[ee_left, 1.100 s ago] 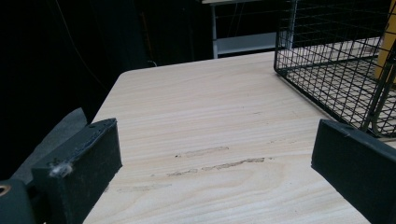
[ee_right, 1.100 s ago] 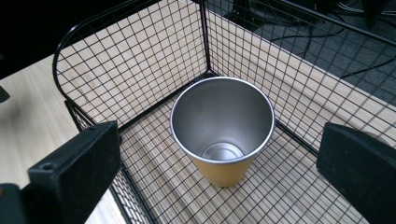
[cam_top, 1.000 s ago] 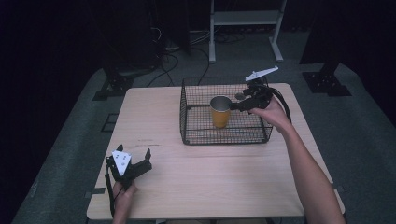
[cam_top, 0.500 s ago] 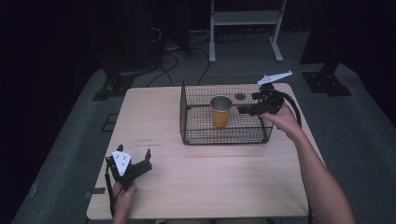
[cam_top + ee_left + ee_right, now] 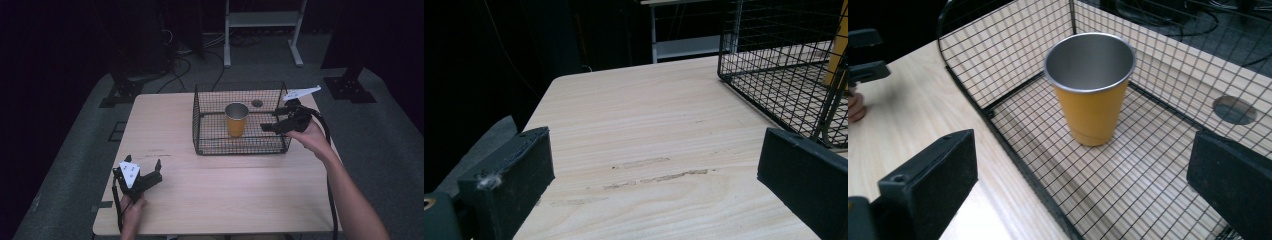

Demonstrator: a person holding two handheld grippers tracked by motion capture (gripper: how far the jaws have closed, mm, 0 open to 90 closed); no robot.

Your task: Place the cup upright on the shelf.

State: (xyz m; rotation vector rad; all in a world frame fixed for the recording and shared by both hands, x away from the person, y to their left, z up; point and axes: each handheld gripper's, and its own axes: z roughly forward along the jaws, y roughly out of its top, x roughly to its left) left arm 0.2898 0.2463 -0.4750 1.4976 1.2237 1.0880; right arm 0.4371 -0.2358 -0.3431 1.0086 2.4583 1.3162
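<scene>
Cup: an orange cup with a shiny metal rim stands upright in the wire basket, about in the middle of its floor.
Basket: it sits on the far right part of the table; its top is open.
How the cup feels: it looks hard and light, with nothing seen inside it. The smooth sides may be a bit slippery, and it could tip if bumped.
Where to hold: the best place seems to be across the side wall, a little under the rim, one jaw on each side.
Right gripper: the right gripper hangs over the right side of the basket, jaws wide apart and holding nothing.
Cup and jaws: in the right gripper view the cup stands ahead of the jaws and between their lines, near but not touching.
Left gripper: the left gripper rests near the left front edge of the table, well apart from the basket, jaws spread and holding nothing.
</scene>
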